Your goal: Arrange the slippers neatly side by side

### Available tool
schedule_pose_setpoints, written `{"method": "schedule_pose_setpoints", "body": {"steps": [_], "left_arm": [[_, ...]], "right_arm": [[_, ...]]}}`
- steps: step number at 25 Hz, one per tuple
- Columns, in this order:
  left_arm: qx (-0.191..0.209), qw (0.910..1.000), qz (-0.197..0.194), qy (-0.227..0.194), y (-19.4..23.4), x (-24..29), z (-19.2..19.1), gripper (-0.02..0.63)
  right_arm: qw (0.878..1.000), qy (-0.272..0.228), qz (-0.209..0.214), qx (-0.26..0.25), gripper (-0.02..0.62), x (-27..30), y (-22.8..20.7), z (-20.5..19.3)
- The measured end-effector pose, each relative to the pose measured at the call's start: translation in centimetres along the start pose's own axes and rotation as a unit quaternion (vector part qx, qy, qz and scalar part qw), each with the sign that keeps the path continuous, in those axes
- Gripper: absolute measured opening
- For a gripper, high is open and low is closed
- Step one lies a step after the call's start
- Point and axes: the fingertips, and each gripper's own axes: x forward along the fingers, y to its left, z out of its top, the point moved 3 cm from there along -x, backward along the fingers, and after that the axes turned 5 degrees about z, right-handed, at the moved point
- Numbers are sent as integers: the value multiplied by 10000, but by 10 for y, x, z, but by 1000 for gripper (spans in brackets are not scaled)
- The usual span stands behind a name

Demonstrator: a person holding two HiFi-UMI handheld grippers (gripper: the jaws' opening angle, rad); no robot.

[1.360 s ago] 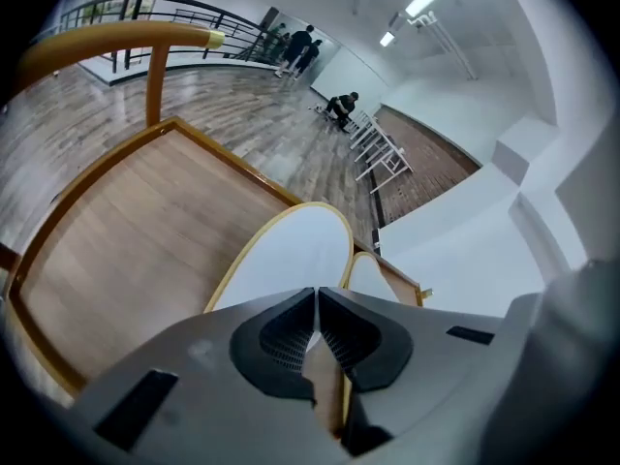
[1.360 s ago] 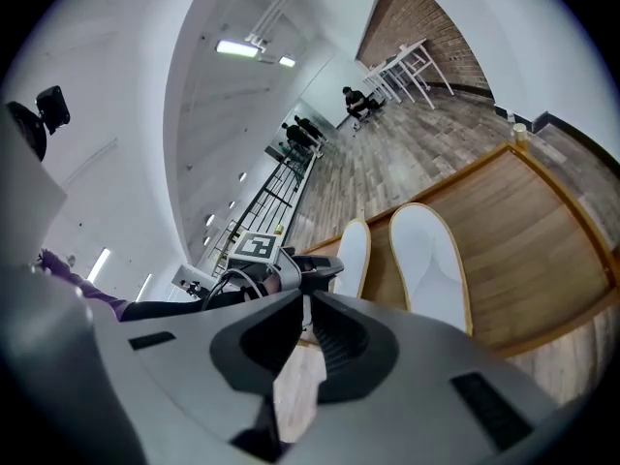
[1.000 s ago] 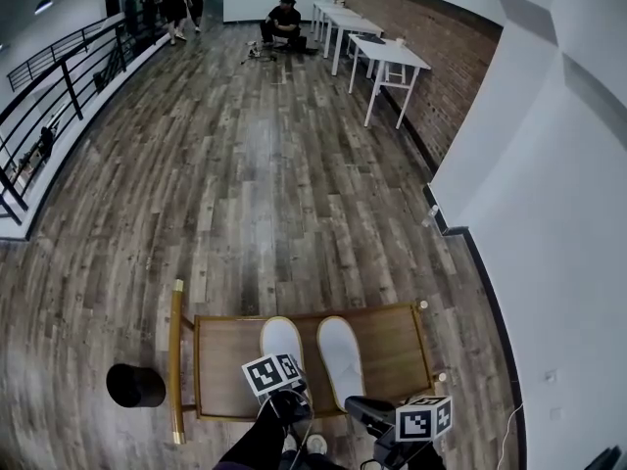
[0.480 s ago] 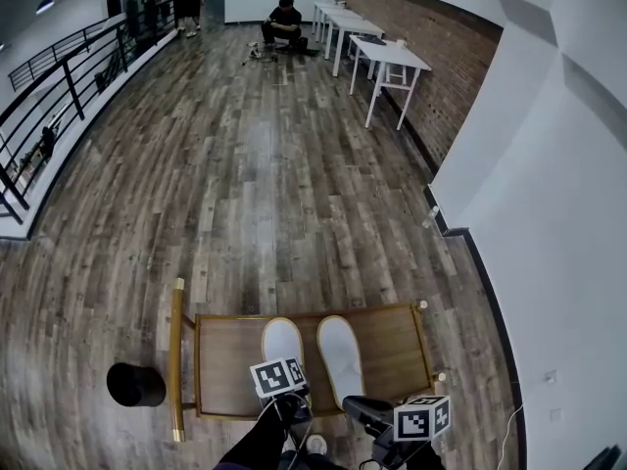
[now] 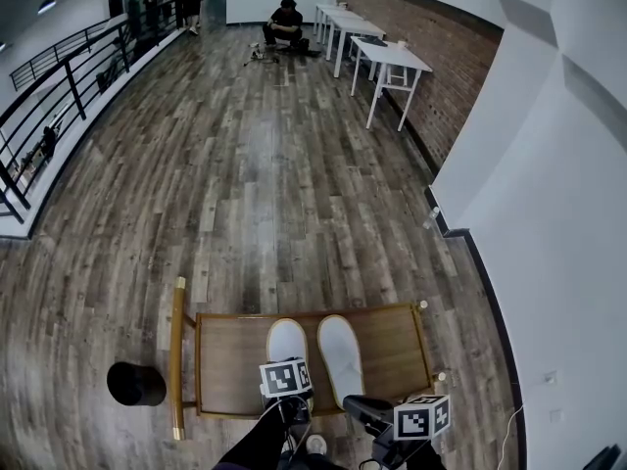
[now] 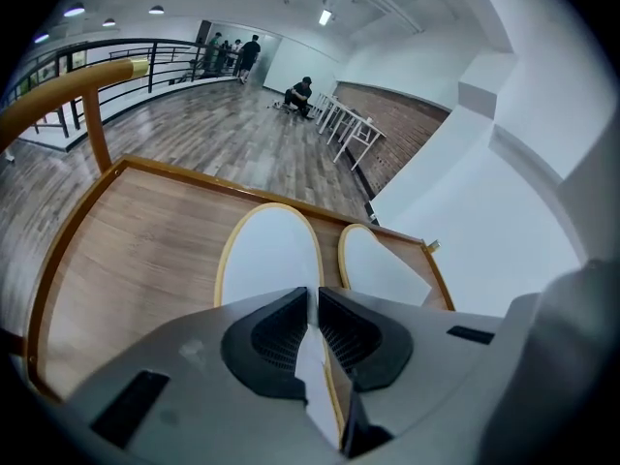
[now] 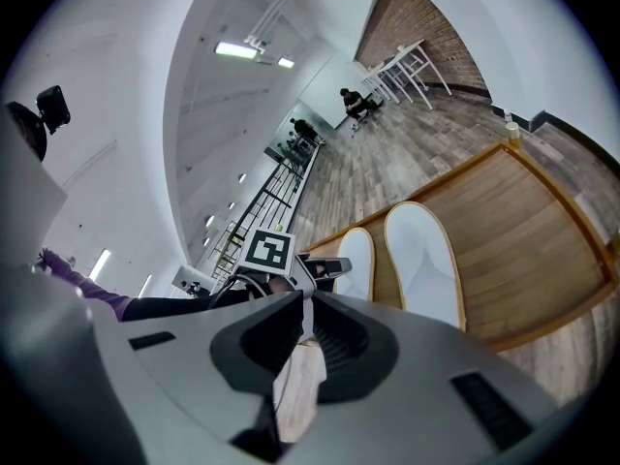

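Left hand-held gripper pinches the left slipper by its heel on the surface; the right hand-held gripper is closed on nothing. The 2 slippers lie side by side, toes level, so little but letting go seems left.

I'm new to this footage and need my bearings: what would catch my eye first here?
Two white slippers, the left slipper and the right slipper, lie side by side on a low wooden tray at the bottom of the head view. The left gripper is closed on the left slipper's heel. Beyond them stretches a long plank floor, with white tables along a brick wall.
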Motion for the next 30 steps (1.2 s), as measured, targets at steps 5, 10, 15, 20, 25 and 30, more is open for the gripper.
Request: {"method": "schedule_pose_setpoints", "body": {"steps": [5,10,15,20,25,30], "left_arm": [[90,9998,1,-194,-1,-9,3,16],[183,9990,-146,-394,-7,-21,10,63],[689,9900,-110,-1228,-21,-67,14,63],[1082,9762,-51,-1878,-30,-122,-15,63],[560,9854,-62,-1605,-20,-133,-56,61],[466,9871,186,-1521,0,-141,-63,2]], "right_arm": [[9999,-94,35,4,31,0,-1,2],[9997,-174,-133,-58,31,2,-6,8],[9969,-274,-614,-410,32,1,-35,34],[9874,134,-1267,-934,77,13,-78,79],[9746,996,-1776,-933,84,40,-125,94],[9623,1688,-1963,-837,86,68,-145,79]]}}
